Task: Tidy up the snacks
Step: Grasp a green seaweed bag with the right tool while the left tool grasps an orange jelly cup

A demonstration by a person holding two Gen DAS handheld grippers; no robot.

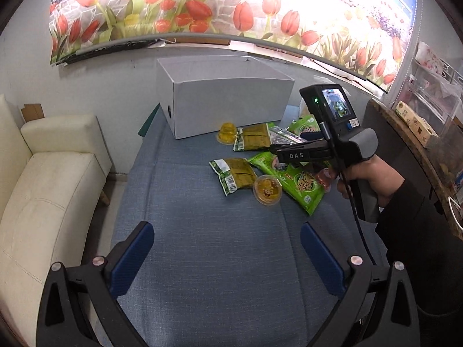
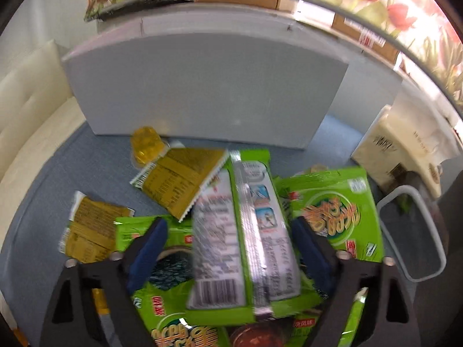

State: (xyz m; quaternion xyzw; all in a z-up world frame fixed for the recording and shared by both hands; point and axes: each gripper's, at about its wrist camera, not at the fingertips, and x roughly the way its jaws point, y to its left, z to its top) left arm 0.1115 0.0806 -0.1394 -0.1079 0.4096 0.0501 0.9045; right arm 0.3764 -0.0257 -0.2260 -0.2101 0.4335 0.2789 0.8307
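A pile of snacks lies on the blue cloth table (image 1: pixel 202 245) before a white box (image 1: pixel 231 107). In the left wrist view I see green packets (image 1: pixel 292 183), olive-yellow packets (image 1: pixel 237 176) and yellow jelly cups (image 1: pixel 267 189). My left gripper (image 1: pixel 227 254) is open and empty, over bare cloth near the pile. My right gripper (image 2: pixel 228 257) is open, its blue pads on either side of a green and silver packet (image 2: pixel 246 240), face down on top of the pile; I cannot tell if they touch it. The right tool (image 1: pixel 332 133) hangs over the pile's right side.
A cream sofa (image 1: pixel 43 188) stands left of the table. A clear plastic tub (image 2: pixel 413 237) and a cream tissue pack (image 2: pixel 405 150) sit right of the pile. A wooden shelf (image 1: pixel 411 136) with small boxes runs along the right. A tulip-print blind (image 1: pixel 231 5) hangs behind the box (image 2: pixel 202 95).
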